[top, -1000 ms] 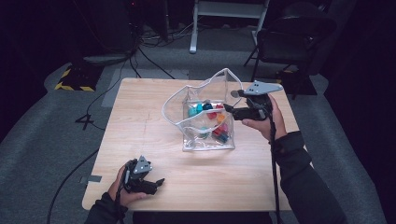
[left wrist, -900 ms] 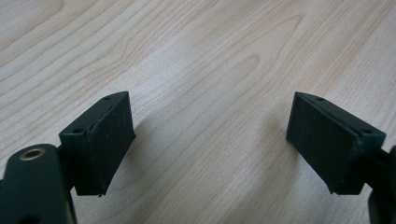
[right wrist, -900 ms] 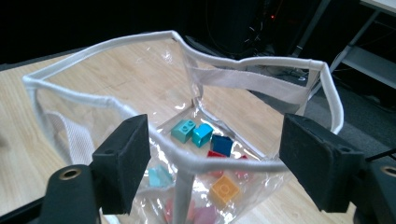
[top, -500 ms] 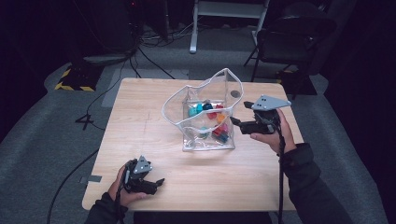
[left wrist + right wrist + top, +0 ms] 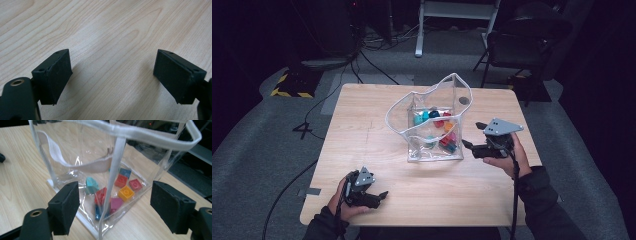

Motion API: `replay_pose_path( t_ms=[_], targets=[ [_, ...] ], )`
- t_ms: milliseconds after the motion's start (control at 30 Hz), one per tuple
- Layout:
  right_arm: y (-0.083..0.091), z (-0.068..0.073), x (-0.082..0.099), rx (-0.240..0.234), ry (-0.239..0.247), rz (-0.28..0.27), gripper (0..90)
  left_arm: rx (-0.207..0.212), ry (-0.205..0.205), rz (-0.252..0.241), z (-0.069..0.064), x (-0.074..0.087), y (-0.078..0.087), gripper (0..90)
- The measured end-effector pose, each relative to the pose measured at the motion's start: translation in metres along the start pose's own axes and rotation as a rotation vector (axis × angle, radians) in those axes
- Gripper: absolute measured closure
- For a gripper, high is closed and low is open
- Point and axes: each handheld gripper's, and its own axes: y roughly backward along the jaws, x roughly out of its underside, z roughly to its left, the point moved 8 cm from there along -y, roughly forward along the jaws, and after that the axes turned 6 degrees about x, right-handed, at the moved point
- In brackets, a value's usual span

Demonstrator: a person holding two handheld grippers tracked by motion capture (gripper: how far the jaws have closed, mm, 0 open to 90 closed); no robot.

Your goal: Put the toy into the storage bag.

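1. High view: right gripper held level, just beside the clear bag, jaws released around its corner seam, not pinching.
2. Near the table front edge, left gripper resting low, jaws apart, empty.
3. Bag upright mid-table, coloured bricks inside.

A dim lab or recording studio, set up around one small work table

A pale wooden table is sitting on grey carpet, with black cables trailing across the floor beyond the left gripper (one is running off past the table's near left corner). Yellow-and-black hazard tape is marking a floor plate out past that gripper, a dark chair is standing behind the right gripper, and a white metal stand is rising at the far side. Everything around the table is lying in darkness, as in a rigged capture space rather than a home.
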Motion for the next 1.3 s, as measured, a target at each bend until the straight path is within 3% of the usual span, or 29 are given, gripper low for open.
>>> replay_pose_path(
  t_ms=[333,967,1300],
  targets=[
    [-0.004,0.009,0.037,-0.001,0.037,0.064,23.2,-0.004,0.004,0.001,0.000,0.000,0.000,15.2],
    [-0.005,0.020,0.104,-0.041,0.033,0.178,23.2,-0.013,0.006,0.004,0.000,0.000,0.001,15.2],
    [-0.001,0.029,0.136,-0.066,0.018,0.203,23.2,-0.013,0.007,0.004,0.000,0.000,0.001,15.2]
  ],
)
